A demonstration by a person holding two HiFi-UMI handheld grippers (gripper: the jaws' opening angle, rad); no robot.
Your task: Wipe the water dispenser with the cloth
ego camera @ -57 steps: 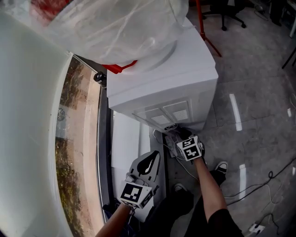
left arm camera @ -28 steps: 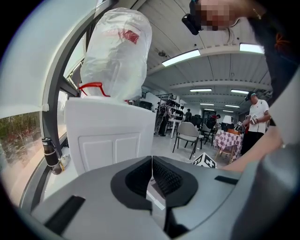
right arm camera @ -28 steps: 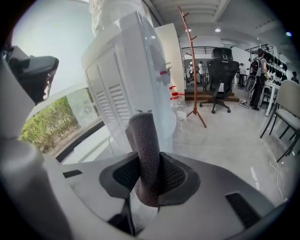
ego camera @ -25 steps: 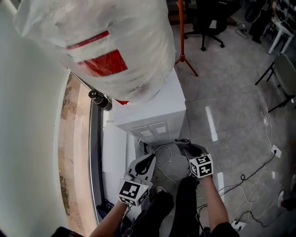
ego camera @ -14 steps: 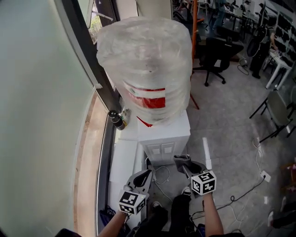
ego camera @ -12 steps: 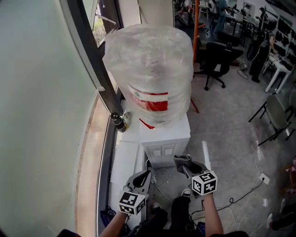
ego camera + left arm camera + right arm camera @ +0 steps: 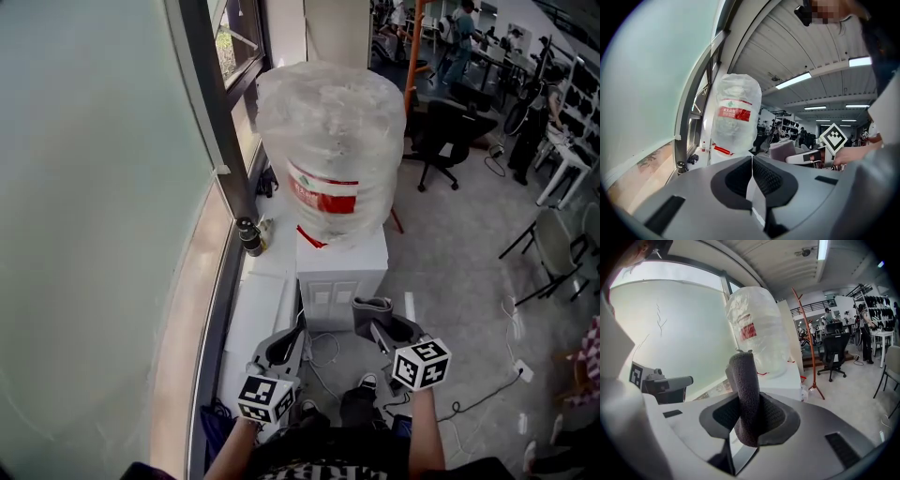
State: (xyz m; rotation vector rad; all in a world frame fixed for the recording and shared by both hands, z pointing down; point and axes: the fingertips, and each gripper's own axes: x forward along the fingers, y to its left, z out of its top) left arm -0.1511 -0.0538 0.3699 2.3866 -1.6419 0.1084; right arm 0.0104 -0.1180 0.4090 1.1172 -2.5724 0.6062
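Right gripper (image 7: 749, 417) fingers pinch a grey cloth (image 7: 744, 380), near the water dispenser (image 7: 342, 267). Left gripper (image 7: 751, 180) fingers are pressed together, empty.

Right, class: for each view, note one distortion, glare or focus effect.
Head view: the straight window frame bows outward. Left gripper view: fisheye circle, black corners, ceiling lights blown white. Right gripper view: same fisheye; the cloth looms large before the water bottle.

A white water dispenser (image 7: 342, 273) stands beside the window (image 7: 103, 216). A big bottle (image 7: 333, 150) wrapped in plastic sits on top of it. Below, the right gripper (image 7: 377, 323) holds a grey cloth (image 7: 368, 308) near the dispenser. The left gripper (image 7: 292, 336) is next to it.
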